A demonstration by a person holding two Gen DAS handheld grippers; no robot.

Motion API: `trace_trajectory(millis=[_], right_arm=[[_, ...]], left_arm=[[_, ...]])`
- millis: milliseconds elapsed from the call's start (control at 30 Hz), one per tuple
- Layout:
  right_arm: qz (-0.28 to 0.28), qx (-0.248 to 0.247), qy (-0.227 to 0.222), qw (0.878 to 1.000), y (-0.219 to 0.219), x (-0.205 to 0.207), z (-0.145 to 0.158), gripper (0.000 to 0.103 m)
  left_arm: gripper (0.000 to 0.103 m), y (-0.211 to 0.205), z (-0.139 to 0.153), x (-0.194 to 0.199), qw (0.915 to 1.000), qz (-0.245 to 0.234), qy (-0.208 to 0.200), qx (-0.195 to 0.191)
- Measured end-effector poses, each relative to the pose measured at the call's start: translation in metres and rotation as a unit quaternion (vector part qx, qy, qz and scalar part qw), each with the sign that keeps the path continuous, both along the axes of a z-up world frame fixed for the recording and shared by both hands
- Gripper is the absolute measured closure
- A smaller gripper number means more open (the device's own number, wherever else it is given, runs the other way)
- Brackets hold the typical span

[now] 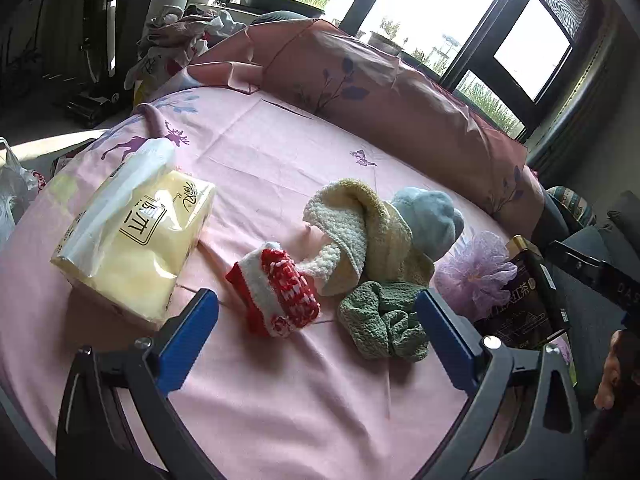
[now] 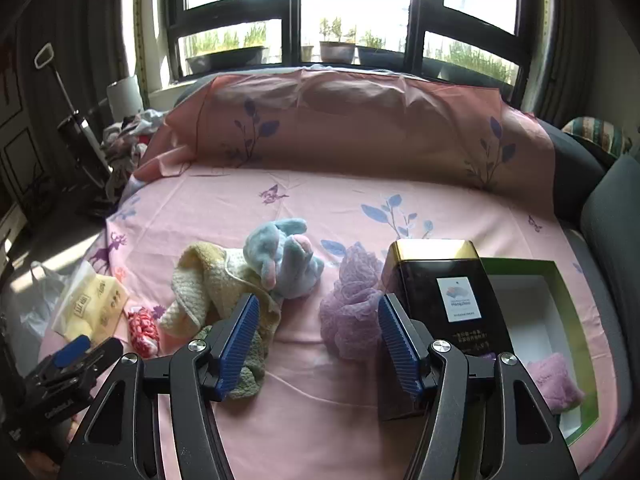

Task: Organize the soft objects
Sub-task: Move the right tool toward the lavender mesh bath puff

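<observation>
Soft things lie on a pink bed sheet (image 1: 280, 152). In the left wrist view: a red and white knit piece (image 1: 276, 292), a cream towel (image 1: 360, 232), a green cloth (image 1: 380, 320), a blue plush (image 1: 428, 220) and a purple mesh puff (image 1: 476, 272). My left gripper (image 1: 316, 312) is open and empty, just before the red knit and green cloth. My right gripper (image 2: 318, 328) is open and empty, between the green cloth (image 2: 248, 372) and the purple puff (image 2: 352, 312). A green-rimmed box (image 2: 568, 308) holds a purple soft pad (image 2: 556, 380).
A yellow tissue pack (image 1: 132, 240) lies at left on the bed. A black tea tin (image 2: 444, 304) stands beside the green box, also seen in the left wrist view (image 1: 524, 300). Pink pillows (image 2: 352, 128) line the back under the window. Clothes pile (image 1: 176, 36) off the bed's left.
</observation>
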State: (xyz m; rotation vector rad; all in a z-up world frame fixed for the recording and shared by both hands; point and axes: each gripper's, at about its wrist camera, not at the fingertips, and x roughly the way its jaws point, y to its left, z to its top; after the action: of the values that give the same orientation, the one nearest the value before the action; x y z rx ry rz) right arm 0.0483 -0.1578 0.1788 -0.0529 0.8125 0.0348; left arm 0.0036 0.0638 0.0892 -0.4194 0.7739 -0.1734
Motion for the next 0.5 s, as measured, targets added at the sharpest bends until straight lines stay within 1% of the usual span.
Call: trace_trajectory(millis=[67,100,133,200,233,267,333,367,400,433,467,500], right_arm=[[-0.003,-0.074,0.036,0.997,0.016,0.028,-0.013,0.04],[-0.007,-0.106,0.049,0.993,0.02,0.038,-0.019,0.042],[-0.009,-0.132,0.057,0.99,0.024,0.047,-0.024,0.046],[-0.008,-0.163,0.072,0.984,0.028,0.063,-0.034,0.047],[-0.015,-0.17,0.083,0.982,0.028,0.07,-0.04,0.049],[-0.021,-0.173,0.096,0.98,0.028,0.078,-0.046,0.056],[-0.02,-0.186,0.113,0.976,0.032,0.088,-0.056,0.062],[-0.015,-0.201,0.105,0.974,0.035,0.089,-0.061,0.062],[-0.007,-0.227,0.095,0.969,0.041,0.09,-0.064,0.062],[-0.008,-0.258,0.093,0.962,0.045,0.091,-0.069,0.063],[-0.015,-0.278,0.097,0.955,0.048,0.093,-0.072,0.067],[-0.018,-0.283,0.102,0.953,0.048,0.095,-0.075,0.072]], left_arm=[[0.004,0.001,0.001,0.001,1.0,-0.003,0.0,-0.007],[0.004,0.002,0.002,0.002,1.0,-0.003,0.0,-0.006],[0.004,0.003,0.002,0.002,1.0,-0.002,0.001,-0.007],[0.004,0.008,0.002,0.003,0.9999,0.001,0.002,-0.016],[0.004,0.012,0.002,0.003,0.9997,0.003,0.002,-0.023],[0.004,0.015,0.002,0.004,0.9995,0.006,0.003,-0.031],[0.004,0.02,0.001,0.004,0.9991,0.003,0.007,-0.043],[0.004,0.023,0.001,0.005,0.9987,0.0,0.009,-0.05],[0.004,0.026,0.0,0.006,0.9982,0.001,0.01,-0.06],[0.004,0.028,0.0,0.007,0.9976,0.003,0.012,-0.068],[0.004,0.031,0.0,0.007,0.9971,0.005,0.012,-0.074],[0.004,0.032,0.001,0.008,0.9968,0.004,0.012,-0.079]])
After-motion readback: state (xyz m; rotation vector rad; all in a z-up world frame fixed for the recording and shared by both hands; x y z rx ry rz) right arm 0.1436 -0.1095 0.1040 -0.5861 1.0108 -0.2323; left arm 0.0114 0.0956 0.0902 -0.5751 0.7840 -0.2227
